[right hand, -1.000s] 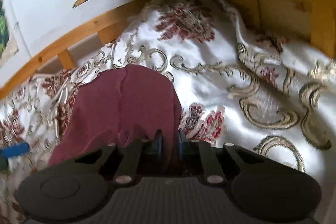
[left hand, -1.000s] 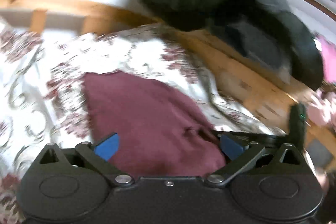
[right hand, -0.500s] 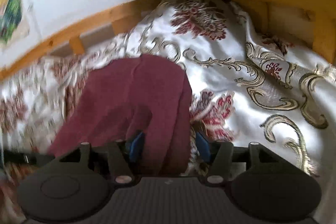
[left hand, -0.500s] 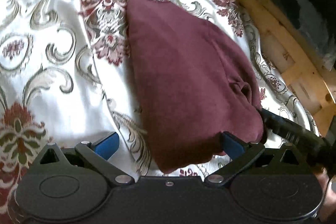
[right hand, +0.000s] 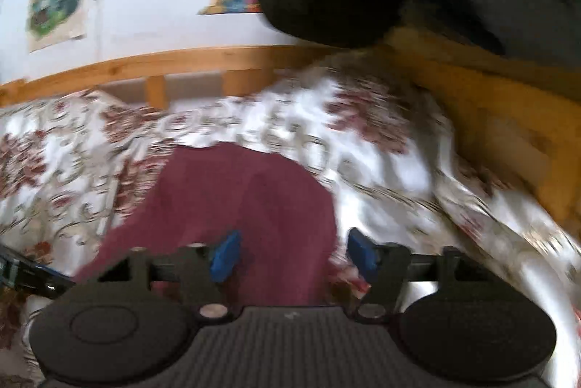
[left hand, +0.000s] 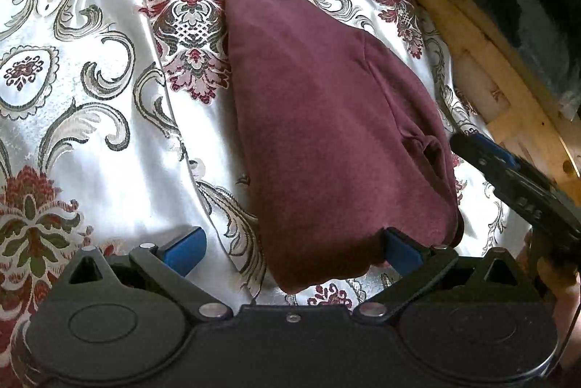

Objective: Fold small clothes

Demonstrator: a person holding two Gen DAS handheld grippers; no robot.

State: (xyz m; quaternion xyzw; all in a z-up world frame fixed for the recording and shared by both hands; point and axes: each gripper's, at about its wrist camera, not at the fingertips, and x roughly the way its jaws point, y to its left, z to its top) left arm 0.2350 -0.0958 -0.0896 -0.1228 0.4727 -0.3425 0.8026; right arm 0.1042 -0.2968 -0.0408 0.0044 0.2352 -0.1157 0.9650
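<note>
Maroon garment [left hand: 326, 133] lies folded on the floral bedspread [left hand: 90, 97] in our left view, the left gripper [left hand: 292, 251] spread wide over its near edge. Our blurred right view shows the right gripper [right hand: 294, 255] released above the garment [right hand: 236, 202].

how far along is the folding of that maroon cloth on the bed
Done: the maroon fabric garment lies on the floral satin bedspread as a compact, layered shape, one flap folded over along its right side.

In hand: nothing. The left tool and right tool are both open, neither gripping the cloth.

Left: possibly tidying the rumpled spot near the right edge, or a final fold.
</note>
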